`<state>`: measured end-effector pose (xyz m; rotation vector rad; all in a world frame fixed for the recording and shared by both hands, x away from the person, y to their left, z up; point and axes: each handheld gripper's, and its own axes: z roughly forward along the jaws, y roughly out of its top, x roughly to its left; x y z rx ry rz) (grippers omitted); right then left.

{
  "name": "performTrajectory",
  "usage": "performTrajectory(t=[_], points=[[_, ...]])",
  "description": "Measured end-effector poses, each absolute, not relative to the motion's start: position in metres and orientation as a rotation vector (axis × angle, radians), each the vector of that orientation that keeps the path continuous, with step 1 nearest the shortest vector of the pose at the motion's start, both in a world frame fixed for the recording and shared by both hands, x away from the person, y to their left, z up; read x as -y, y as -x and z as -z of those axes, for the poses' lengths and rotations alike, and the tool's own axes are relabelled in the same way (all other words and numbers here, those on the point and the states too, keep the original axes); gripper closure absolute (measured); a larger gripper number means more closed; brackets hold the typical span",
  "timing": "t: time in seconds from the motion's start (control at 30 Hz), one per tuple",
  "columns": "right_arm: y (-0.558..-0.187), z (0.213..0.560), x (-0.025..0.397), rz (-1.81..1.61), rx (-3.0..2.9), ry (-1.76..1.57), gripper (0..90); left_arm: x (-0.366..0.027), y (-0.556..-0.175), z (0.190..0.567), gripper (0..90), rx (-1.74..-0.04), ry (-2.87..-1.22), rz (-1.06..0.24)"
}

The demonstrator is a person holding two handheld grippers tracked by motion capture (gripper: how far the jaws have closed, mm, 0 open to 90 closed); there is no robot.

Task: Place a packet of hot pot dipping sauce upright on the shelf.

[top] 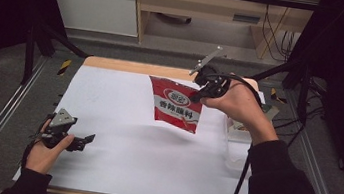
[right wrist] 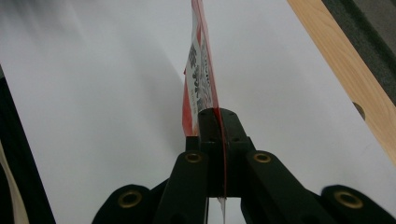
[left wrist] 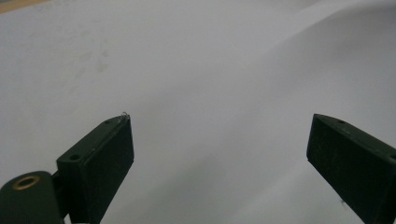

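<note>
My right tool (top: 199, 96) clamps the red packet (top: 175, 105) by its edge, lifted above the counter's (top: 121, 120) far-right area. My left tool (top: 84, 140) rests wide open, empty, near the left edge. Next: set it down.

The high view looks forward and down from above the person's side, taking in the whole white surface (top: 129, 137). The left gripper view sits low and close, looking across bare white surface. The right gripper view looks along its hand-held gripper (right wrist: 212, 116) at the red packet (right wrist: 200, 79), also seen from above.
</note>
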<state>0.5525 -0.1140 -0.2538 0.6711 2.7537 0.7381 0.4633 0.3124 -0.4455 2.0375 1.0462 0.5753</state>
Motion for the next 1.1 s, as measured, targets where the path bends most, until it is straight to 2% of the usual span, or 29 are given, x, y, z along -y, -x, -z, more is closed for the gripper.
performTrajectory(t=[1.1], points=[[-0.509,0.216,0.196,-0.855,-2.638,-0.745,90.0,-0.325,-0.465,0.449,7.5,-1.100,-2.034,-0.600]])
